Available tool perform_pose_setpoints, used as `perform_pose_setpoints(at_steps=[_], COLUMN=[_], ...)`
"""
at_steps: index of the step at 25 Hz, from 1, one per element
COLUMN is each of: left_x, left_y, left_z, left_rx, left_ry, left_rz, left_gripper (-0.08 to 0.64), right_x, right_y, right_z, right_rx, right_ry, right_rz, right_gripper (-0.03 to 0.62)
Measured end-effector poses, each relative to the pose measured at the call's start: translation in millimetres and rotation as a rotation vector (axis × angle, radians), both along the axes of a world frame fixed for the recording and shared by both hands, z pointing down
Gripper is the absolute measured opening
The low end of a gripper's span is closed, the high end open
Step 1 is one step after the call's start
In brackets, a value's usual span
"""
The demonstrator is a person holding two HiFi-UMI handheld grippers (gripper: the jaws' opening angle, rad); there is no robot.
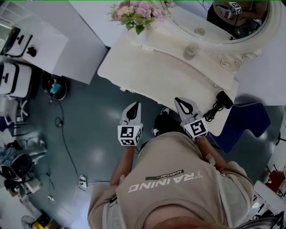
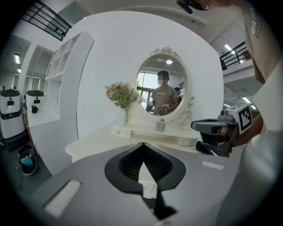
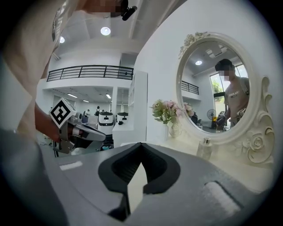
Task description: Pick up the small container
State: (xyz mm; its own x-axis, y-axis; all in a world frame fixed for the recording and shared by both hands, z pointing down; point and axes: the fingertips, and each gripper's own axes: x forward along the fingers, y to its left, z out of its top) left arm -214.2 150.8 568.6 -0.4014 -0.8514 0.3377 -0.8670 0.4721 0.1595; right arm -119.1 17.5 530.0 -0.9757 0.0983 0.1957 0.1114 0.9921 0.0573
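Observation:
The small container (image 1: 190,51), a pale little bottle with a cap, stands on the white vanity table (image 1: 156,67) just below the oval mirror (image 1: 210,18). It also shows in the left gripper view (image 2: 161,125) and the right gripper view (image 3: 204,148). My left gripper (image 1: 135,104) hangs over the floor in front of the table's edge, jaws shut and empty (image 2: 142,144). My right gripper (image 1: 178,100) is at the table's front edge, well short of the container, also shut with nothing in it (image 3: 140,144).
A vase of pink flowers (image 1: 136,11) stands at the table's back left. A black corded device (image 1: 222,100) lies at the table's right front corner, beside a blue seat (image 1: 246,120). White machines (image 1: 13,78) and a bin (image 1: 56,87) stand on the floor at left.

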Motion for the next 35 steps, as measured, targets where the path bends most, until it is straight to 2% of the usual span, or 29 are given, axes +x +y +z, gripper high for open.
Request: perform_pose_setpoints(at_steps=[3,7,12,14,24,29,35], left_x=[-25,-48,-67,-71,-54,-35,-39], left_y=[-14,-61,-129,-155,-235,-244,-261], left_z=[-12,-21,-34,-37,-31,-34,-38], left_rx=[-0.017,-0.025,-0.012,0.007,0.013,0.02,0.032], left_ry=[-0.029,-0.058,-0.077,-0.086,-0.075,-0.042,-0.056], left_rz=[0.047,0.13,0.236,0.276,0.509,0.643,0.703], left_gripper=[0.018,0.018,0.017,0.018,0.018,0.018,0.018], right_x=[-23,-42,-40,-38,-24,-17,-18], right_y=[-13,-54,-103,-123,-157,-151,-156], right_z=[2,0,-3,-4,-7,-17,-32], right_rx=[-0.039,-0.068,-0.133,-0.131,-0.06,-0.07,-0.038], right_ry=[-0.027,-0.059,-0.084,-0.097,-0.079,-0.083,-0.096], right_rz=[0.061,0.138,0.246,0.292,0.434,0.527,0.585], right_gripper=[0.003,0.003,0.003,0.003,0.003,0.003,0.003])
